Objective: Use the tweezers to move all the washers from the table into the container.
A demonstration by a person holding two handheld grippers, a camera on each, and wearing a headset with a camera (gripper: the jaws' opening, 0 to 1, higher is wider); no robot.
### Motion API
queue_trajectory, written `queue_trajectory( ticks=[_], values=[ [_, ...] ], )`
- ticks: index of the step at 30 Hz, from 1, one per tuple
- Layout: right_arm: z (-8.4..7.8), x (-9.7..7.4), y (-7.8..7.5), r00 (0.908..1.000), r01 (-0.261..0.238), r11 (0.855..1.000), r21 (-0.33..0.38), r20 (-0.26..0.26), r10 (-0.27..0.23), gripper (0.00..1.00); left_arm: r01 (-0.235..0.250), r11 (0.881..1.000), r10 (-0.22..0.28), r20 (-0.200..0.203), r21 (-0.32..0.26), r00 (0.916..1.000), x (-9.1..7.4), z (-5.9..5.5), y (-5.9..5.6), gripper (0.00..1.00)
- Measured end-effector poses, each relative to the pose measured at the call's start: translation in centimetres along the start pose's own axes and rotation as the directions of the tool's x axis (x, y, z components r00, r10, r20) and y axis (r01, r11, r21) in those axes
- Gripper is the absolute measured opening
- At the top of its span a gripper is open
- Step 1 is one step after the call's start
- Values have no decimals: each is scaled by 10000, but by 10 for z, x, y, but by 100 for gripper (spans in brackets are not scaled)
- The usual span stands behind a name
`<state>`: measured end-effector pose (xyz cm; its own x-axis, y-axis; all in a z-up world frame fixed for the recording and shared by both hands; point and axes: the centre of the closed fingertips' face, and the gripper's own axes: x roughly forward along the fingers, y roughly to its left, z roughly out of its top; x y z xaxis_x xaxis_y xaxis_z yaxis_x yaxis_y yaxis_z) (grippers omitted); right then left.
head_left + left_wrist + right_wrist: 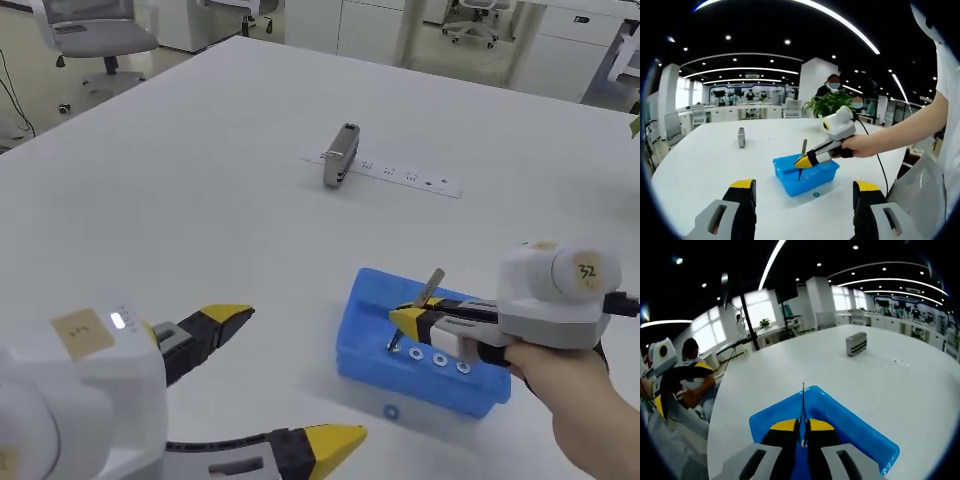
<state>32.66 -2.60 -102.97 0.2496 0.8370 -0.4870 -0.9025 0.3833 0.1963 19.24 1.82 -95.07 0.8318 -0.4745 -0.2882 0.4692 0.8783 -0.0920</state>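
A blue container (368, 345) stands on the white table, with several washers (440, 359) inside along its near wall. One washer (391, 411) lies on the table just in front of it. My right gripper (405, 320) is shut on the tweezers (432, 285), whose tips point down into the container's left part. In the right gripper view the tweezers (802, 400) run forward from the shut jaws over the container (850, 427). My left gripper (290, 385) stands open to the container's left, holding nothing. The left gripper view shows the container (790, 182), the loose washer (815, 194) and the right gripper (804, 161).
A grey block (341, 155) rests on a flat white strip (410, 177) in the middle of the table. Office chairs (95, 35) stand beyond the far left edge. Wide bare tabletop (180, 200) spreads to the left and behind the container.
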Motion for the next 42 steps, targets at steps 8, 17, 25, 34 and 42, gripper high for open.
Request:
queue_trajectory(
  ticks=[8, 17, 25, 34, 42],
  values=[
    [12, -10, 4, 9983, -7, 10000, -59, 587, 11, 4, -53, 10000, 53, 47, -21, 10000, 0, 1, 0, 80],
    [29, -26, 27, 9903, -406, 9979, -499, 1309, 468, 4, -35, 10000, 35, 66, -27, 10000, 1, 3, -1, 80],
    [44, -43, 51, 9739, -734, 9938, -839, 2085, 895, 3, -31, 10000, 31, 58, -16, 10000, 1, 2, -1, 80],
    [17, -48, 73, 9806, -1225, 9833, -1345, 1364, 1409, 4, 32, 10000, -32, 7, 26, 10000, 2, 2, -3, 80],
    [-10, -39, 68, 9913, -1184, 9855, -1215, 431, 1244, 4, 23, 10000, -23, 11, 17, 10000, 2, 2, -4, 80]
  ],
)
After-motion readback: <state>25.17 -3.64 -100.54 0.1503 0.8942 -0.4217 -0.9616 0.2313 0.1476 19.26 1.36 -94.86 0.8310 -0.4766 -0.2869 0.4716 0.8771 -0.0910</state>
